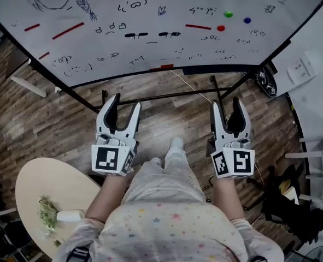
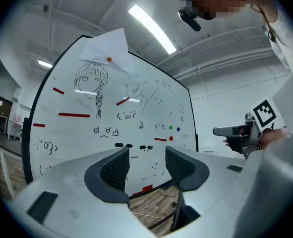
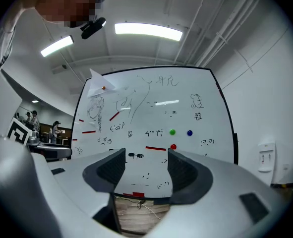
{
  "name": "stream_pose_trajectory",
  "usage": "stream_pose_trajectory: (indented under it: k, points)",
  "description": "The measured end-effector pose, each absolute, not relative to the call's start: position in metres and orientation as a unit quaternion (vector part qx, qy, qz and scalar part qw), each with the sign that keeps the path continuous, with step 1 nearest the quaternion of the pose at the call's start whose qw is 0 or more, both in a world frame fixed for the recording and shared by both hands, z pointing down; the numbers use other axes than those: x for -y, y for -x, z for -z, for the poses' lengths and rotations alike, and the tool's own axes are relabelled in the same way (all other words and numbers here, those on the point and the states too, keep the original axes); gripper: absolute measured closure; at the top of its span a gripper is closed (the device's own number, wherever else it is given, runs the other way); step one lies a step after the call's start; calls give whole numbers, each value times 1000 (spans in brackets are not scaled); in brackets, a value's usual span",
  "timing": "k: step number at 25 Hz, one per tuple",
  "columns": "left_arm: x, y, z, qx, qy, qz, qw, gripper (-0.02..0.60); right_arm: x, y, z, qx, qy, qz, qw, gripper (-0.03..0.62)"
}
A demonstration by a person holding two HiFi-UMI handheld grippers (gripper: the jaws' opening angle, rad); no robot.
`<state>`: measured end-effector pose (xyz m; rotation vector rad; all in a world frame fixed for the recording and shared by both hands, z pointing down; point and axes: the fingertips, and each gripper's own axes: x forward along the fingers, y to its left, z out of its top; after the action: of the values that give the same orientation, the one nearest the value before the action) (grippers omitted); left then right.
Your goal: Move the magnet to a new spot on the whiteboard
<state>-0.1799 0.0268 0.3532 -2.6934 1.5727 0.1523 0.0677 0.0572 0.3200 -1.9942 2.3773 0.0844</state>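
Hand-held grippers [image 1: 124, 103] [image 1: 227, 103] (empty), emoticon-scribbled whiteboard [image 1: 166, 51]

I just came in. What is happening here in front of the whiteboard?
A person stands facing the whiteboard with a gripper in each hand. The left gripper and the right gripper are both open and empty, held low and short of the board. A red magnet, a green magnet and a blue magnet sit on the right part of the board, and neither gripper touches any of them. No magnet move has begun yet.
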Motion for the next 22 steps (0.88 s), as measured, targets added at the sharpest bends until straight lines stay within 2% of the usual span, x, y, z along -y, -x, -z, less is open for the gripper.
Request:
stream_pose_trajectory:
  k: [10, 16, 22]
  points:
    - [36, 169, -362, -526, 850, -36, 12, 373, 22, -80, -329, -782, 623, -19, 24, 344]
    - [105, 133, -348, -531, 846, -39, 22, 373, 96, -115, -316, -787, 615, -28, 30, 344]
    - [158, 106, -335, -553, 831, -40, 42, 347, 165, -138, -311, -802, 595, -36, 32, 344]
